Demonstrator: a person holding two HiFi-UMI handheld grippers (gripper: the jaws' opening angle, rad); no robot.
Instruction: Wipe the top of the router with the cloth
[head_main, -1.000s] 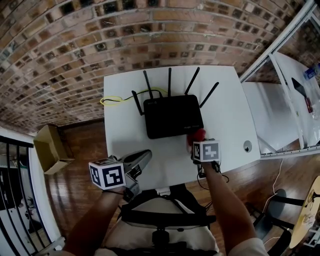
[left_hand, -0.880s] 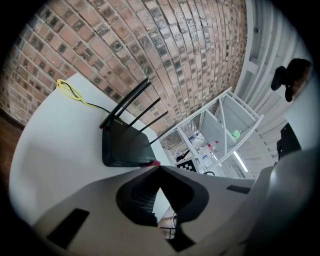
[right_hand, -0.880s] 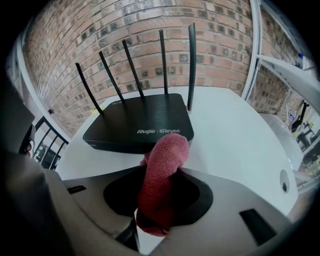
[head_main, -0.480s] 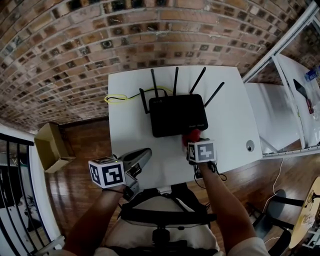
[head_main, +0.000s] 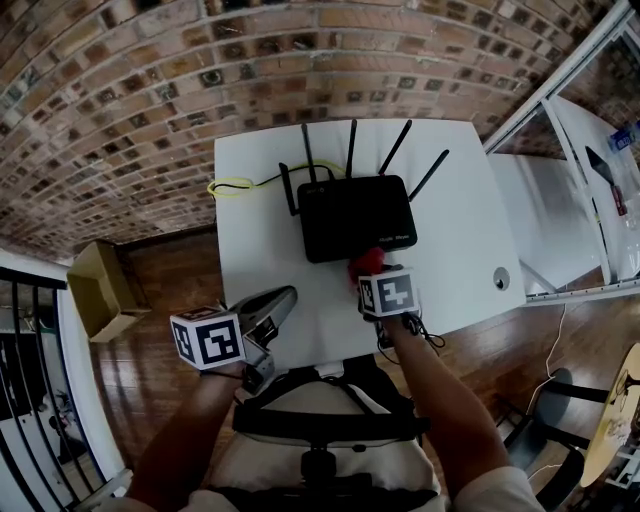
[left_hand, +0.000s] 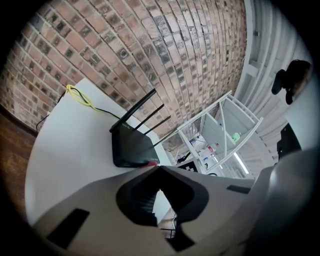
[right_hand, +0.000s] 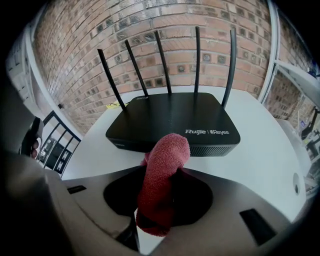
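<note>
A black router with several upright antennas lies on the white table, towards its far side. My right gripper is shut on a folded red cloth, held just short of the router's near edge, right of its middle. The cloth's tip stands above the jaws. My left gripper hangs over the table's near left part, its jaws closed with nothing between them.
A yellow cable runs from the router's back to the table's left edge. A cardboard box sits on the wooden floor at the left. A brick wall stands behind the table; a white shelf unit is on the right.
My right gripper has carried the red cloth leftwards along the router's near edge. The left gripper has hardly shifted.
</note>
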